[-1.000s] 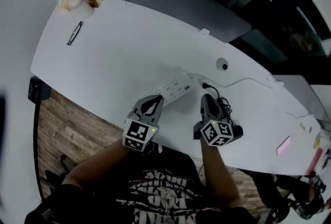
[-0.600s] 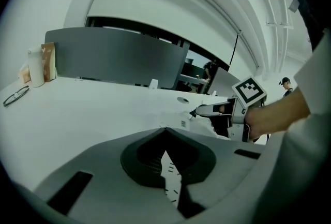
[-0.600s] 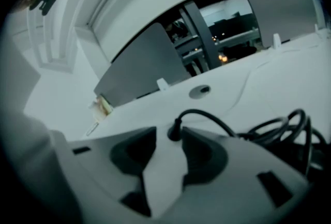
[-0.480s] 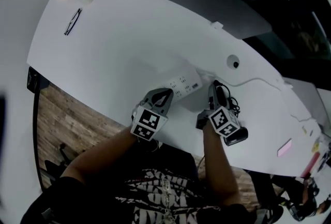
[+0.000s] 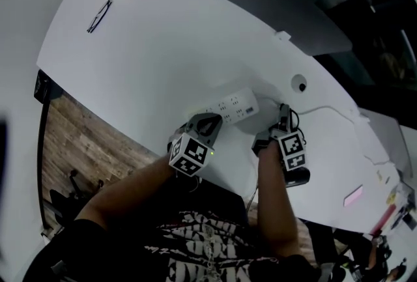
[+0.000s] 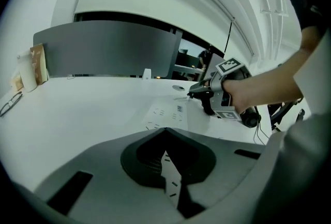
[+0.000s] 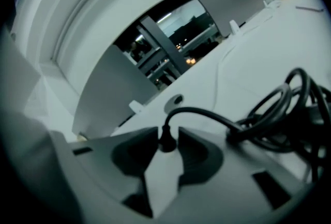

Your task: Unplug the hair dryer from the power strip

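Pwr strip [image 5: 232, 105]: white, long, flat on tabletop [image 5: 163, 46], set at a slant w/ its right end farther from the near edge. Sockets faced up, w/ rows of dark slots along the top & a small dark marking nr the right end. Plug [image 7: 166, 141]: black, small, approx upright at strip's right end; couldn't tell whether prongs were still in a socket. Cord [image 7: 207, 113]: black, thick, rose from plug's top, bent over & ran right into a loose tangle of loops [image 7: 282, 109] lying on tabletop nr strip's right end. Dryer body not made out.
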`<state>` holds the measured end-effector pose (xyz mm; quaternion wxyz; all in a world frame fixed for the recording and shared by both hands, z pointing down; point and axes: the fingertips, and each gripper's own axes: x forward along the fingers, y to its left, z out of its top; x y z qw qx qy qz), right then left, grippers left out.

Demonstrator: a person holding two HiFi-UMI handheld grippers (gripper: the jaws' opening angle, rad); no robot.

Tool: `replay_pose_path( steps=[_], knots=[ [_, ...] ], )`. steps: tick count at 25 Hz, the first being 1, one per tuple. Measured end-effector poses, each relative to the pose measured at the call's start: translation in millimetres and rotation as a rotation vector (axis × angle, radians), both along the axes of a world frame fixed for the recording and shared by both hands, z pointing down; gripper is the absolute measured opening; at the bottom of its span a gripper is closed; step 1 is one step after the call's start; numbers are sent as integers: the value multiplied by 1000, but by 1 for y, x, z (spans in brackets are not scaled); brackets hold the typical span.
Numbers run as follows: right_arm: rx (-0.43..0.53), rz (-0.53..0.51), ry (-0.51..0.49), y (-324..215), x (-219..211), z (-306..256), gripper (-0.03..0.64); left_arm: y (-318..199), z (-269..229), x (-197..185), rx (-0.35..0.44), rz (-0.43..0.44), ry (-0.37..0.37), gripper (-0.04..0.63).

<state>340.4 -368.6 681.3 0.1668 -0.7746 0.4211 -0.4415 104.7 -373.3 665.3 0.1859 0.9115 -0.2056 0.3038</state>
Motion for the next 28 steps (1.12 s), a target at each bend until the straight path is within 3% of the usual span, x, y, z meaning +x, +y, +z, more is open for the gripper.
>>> replay_pose_path(
  steps=[3,7,12,15,23,26,28],
  knots=[
    [19,-47,17,-4,0,-2,114,-1,2,-1,4,-9,0,28],
    [183,-141,-95,-3,-30,-29,106,-4,3,-3,-30,-35,12,28],
    [312,-463,-148,-1,-96,-62,105,-3,4,-1,1,-16,-5,28],
    [309,-573,-152,-3,-124,-59,104,-1,2,0,21,-16,2,28],
    [193,-692,-131,-25,-148,-35,104,-2,-4,2,56,23,15,28],
    [141,-713,-59,-24,-150,-32,107,-1,-4,2,58,31,18,28],
    [104,-729,54,-22,-149,-33,115,1,-5,4,54,39,22,28]
  ],
)
